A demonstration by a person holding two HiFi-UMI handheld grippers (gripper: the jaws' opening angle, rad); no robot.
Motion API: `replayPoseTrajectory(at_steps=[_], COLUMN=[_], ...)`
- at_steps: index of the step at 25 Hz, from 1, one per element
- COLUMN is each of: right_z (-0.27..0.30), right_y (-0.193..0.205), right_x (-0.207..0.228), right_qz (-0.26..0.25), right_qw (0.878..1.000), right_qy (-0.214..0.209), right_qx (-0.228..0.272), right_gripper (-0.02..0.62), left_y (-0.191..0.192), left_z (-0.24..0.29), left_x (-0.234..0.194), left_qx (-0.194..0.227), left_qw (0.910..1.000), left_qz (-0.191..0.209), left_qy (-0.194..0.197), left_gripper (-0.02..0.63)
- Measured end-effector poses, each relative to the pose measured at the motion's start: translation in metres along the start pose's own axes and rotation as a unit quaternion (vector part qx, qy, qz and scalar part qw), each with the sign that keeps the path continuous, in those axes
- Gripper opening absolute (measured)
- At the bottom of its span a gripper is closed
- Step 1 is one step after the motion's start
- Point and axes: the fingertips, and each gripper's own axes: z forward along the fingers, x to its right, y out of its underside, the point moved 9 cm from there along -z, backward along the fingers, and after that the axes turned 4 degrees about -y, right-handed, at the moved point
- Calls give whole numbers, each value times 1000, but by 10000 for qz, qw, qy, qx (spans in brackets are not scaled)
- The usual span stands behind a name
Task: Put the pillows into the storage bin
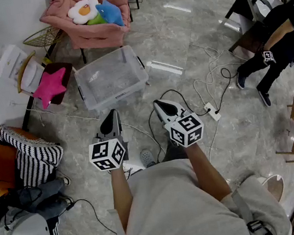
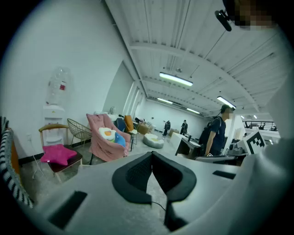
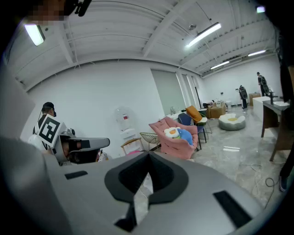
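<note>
From the head view, I hold my left gripper (image 1: 112, 116) and right gripper (image 1: 159, 105) side by side above the grey floor (image 1: 179, 42), both tilted a little downward. The clear storage bin (image 1: 85, 93) sits on the floor just ahead of them, with nothing visible inside. Beyond it, a pink armchair (image 1: 90, 37) carries a fried-egg pillow (image 1: 83, 11) and a blue pillow (image 1: 110, 12) lying against each other. To the left of the bin, a pink star pillow (image 1: 50, 85) rests on a dark seat, and a black-and-white striped pillow (image 1: 31, 157) lies nearer to me at the left edge. White cables and a power strip (image 1: 212, 112) trail over the floor to my right.

In the left gripper view, my jaws are closed together with nothing between them. Past them I see the armchair with its two pillows and the star pillow on its seat to the left. A person in dark clothes (image 2: 218, 133) stands at the right.

In the right gripper view, my jaws are likewise pressed together and empty. The armchair and its pillows stand ahead, well apart from me, and my left gripper shows at the left.
</note>
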Motion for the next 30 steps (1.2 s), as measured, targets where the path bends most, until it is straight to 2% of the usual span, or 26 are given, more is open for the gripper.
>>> replayPoseTrajectory(at_steps=[4, 9, 16, 19, 22, 26, 30], right_z=[7, -7, -32, -24, -22, -24, -29], right_y=[-2, -4, -8, -12, -19, -28, -25], right_x=[21, 61, 137, 173, 208, 247, 289], right_qz=[-33, 76, 200, 238, 274, 285, 494], right_qw=[9999, 9993, 9948, 9965, 9987, 9996, 9987], right_qy=[81, 334, 992, 774, 390, -26, -56], right_qx=[-61, -163, -79, -200, -203, -88, -115], right_gripper=[-5, -2, 0, 66, 81, 139, 185], left_y=[3, 9, 18, 13, 7, -6, -10], left_z=[29, 73, 138, 167, 191, 221, 244], left_x=[7, 19, 37, 43, 60, 76, 93], left_qx=[6, -71, -318, -234, -239, -312, -320], left_qw=[10000, 9997, 9995, 9996, 9994, 9986, 9983], left_qz=[48, -191, 73, 53, 135, 236, 50], left_qy=[1, 119, -13, -137, -225, -353, -474], left_gripper=[9, 11, 12, 14, 20, 124, 161])
